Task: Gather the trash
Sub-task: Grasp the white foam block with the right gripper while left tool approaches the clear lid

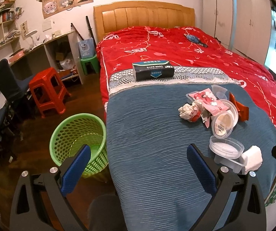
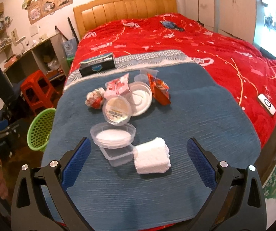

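Note:
A pile of trash lies on the blue blanket [image 2: 195, 115]: a crumpled paper ball [image 1: 188, 110] [image 2: 94, 99], a pink wrapper [image 1: 209, 100] [image 2: 118, 86], an orange wrapper [image 2: 160, 90], round plastic lids [image 2: 116, 109], a clear round tub [image 2: 112, 136] [image 1: 226, 148], a clear rectangular tub [image 2: 118, 156] and a folded white tissue [image 2: 152, 156] [image 1: 252, 159]. A green mesh bin [image 1: 80, 142] [image 2: 40, 129] stands on the floor left of the bed. My left gripper [image 1: 138, 165] is open and empty between bin and blanket. My right gripper [image 2: 138, 161] is open, with the tissue and the tubs between its fingers.
A dark tissue box [image 1: 153, 70] lies further up the bed on the red quilt [image 1: 195, 53]. A white phone [image 2: 267, 104] lies at the right. A red stool [image 1: 47, 90], a dark chair [image 1: 8, 80] and a desk with shelves stand at the left.

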The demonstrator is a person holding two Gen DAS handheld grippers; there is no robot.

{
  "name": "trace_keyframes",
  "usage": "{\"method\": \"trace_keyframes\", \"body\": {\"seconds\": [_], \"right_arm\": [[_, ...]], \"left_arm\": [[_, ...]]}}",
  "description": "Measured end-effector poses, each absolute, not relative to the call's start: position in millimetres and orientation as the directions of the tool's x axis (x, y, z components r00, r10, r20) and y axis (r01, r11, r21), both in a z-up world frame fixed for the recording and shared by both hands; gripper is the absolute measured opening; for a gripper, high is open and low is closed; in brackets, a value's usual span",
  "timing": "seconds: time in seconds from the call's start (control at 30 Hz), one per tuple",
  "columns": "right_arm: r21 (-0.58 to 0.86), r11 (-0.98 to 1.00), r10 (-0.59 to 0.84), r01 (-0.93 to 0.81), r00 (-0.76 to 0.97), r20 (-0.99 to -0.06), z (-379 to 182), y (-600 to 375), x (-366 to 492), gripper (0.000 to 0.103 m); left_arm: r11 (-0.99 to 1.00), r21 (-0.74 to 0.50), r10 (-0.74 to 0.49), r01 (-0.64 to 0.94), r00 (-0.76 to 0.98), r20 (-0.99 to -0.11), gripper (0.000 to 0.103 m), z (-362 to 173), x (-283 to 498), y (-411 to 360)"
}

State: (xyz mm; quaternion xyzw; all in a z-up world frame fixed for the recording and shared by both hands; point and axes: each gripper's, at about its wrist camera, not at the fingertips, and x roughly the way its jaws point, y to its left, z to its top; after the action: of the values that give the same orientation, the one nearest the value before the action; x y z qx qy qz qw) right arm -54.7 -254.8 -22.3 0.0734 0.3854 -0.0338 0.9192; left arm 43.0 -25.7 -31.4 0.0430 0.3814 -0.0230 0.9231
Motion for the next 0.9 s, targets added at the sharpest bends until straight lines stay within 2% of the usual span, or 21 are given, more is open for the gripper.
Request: {"method": "trace_keyframes", "body": {"seconds": [0.47,0.9], "right_arm": [[0.070,0.991,-0.019,0.114,0.640,-0.768,-54,-273,-51,0.098],[0.054,0.994,-0.011,0.093,0.587,-0.810,-85,-284,-54,0.093]], "left_arm": [[0.994,0.045,-0.035,0.100,0.679,-0.733,0.097,-42,68,-38],[0.993,0.026,-0.060,0.118,0.666,-0.743,0.097,-47,76,-48]]}}
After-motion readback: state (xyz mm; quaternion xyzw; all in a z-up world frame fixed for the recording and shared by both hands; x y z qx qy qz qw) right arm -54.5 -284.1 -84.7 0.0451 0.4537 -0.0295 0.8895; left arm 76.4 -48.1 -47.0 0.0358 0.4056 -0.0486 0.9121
